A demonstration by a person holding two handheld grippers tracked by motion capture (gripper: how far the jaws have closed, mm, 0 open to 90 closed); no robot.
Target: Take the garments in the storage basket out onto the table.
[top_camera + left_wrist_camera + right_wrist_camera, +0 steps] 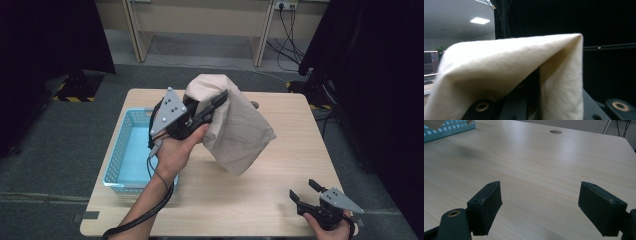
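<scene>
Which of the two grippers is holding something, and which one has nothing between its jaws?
The left gripper holds the beige cloth lifted above the table. The right gripper, low at the table's near right corner, is open with nothing in it.

We see a light wooden tabletop [280, 175] on grey carpet [50, 150], with black curtains [45, 35] at both sides. Beyond its far edge stands a pale desk [200, 20], cables [287, 30] trailing down. A ceiling light [480, 20] glows overhead.

Draped over the left gripper [216, 106] — soft, matt cream cloth [240, 125], faintly fuzzy. Beneath the right gripper [540, 205] — pale wood-grain table [544, 162], smooth, slight sheen. Left of it, perforated blue plastic basket [122, 150].
</scene>
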